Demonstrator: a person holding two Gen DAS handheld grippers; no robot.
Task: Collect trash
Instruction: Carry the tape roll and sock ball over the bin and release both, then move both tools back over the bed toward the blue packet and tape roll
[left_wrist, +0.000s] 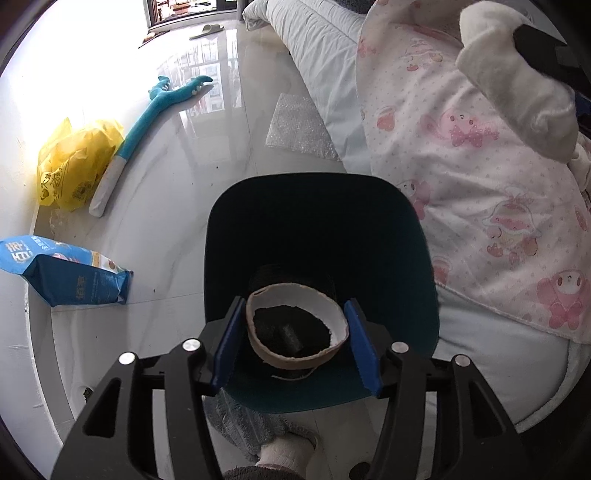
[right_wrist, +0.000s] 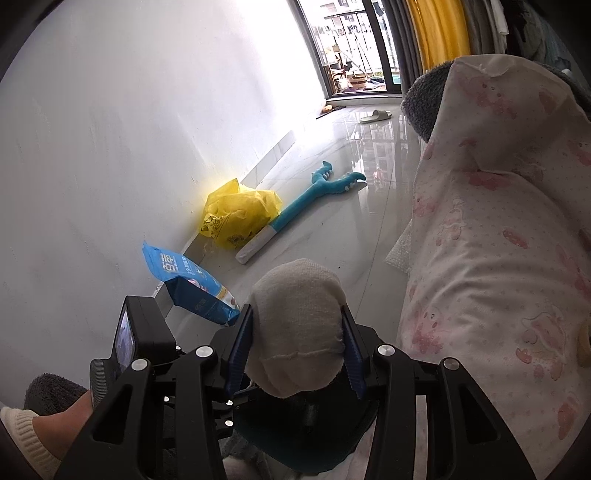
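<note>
1. Left wrist view: the left gripper (left_wrist: 295, 334) hung over the dark bin (left_wrist: 369, 229) with its jaws spread, the broken coconut shell (left_wrist: 295, 325) loose between them. To drop it cleanly, it should stay centred over the opening.
2. Right wrist view: the right gripper (right_wrist: 297, 338) pinched a white sock (right_wrist: 295, 317) above the bin (right_wrist: 295, 435). It should wait until over the opening. The blue bag (right_wrist: 192, 284) and yellow bag (right_wrist: 236, 214) lay by the wall.

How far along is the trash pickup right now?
Done: nothing visibly binned yet. In hand: the coconut shell sits between the left hand-held gripper pads over the dark bin, apparently released; the right hand-held gripper clamps a white sock. Left: the yellow bag, blue packet and bubble wrap.
</note>
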